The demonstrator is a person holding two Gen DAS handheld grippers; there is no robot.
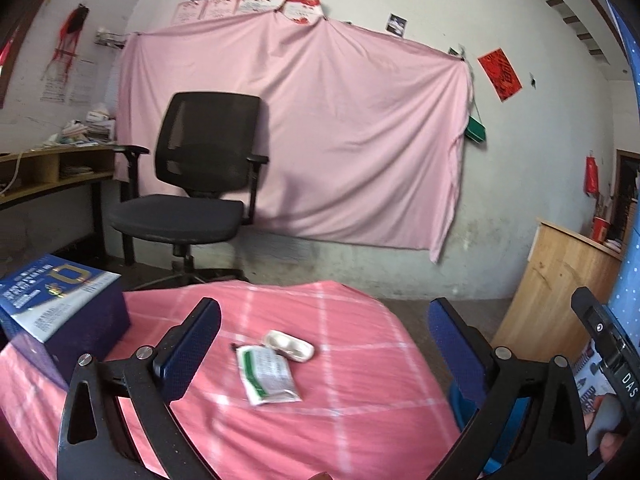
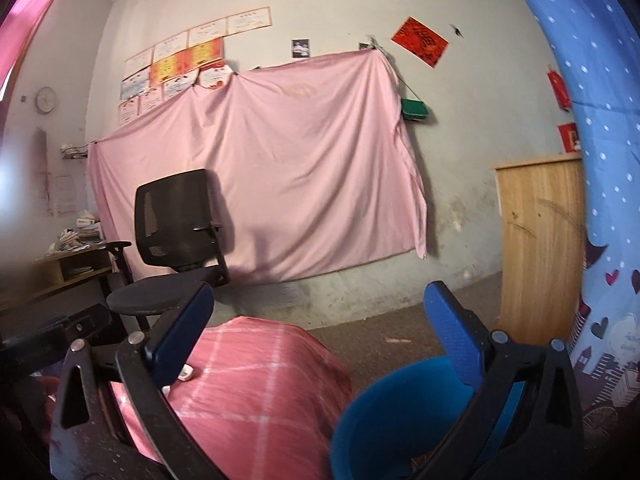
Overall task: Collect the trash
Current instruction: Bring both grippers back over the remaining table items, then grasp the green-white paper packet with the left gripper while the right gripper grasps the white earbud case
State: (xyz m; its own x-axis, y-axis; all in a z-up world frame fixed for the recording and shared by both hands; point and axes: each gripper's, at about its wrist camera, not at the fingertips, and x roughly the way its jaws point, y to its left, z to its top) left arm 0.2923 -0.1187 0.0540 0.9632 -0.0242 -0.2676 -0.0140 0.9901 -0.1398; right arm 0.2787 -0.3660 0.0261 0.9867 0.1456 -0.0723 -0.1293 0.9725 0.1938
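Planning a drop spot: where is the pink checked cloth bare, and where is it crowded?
Bare: the pink checked tablecloth right of the white-and-green flat packet, out to the table edge by the blue round bin; also the far strip toward the black mesh office chair. Crowded: centre, where the packet touches the small white plastic case, and the left corner under the blue printed carton.

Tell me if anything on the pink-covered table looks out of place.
Two loose bits lie mid-table: a crumpled white-and-green packet and, touching its far end, a small white plastic tray. They look like litter. The blue box at the left edge sits squarely.
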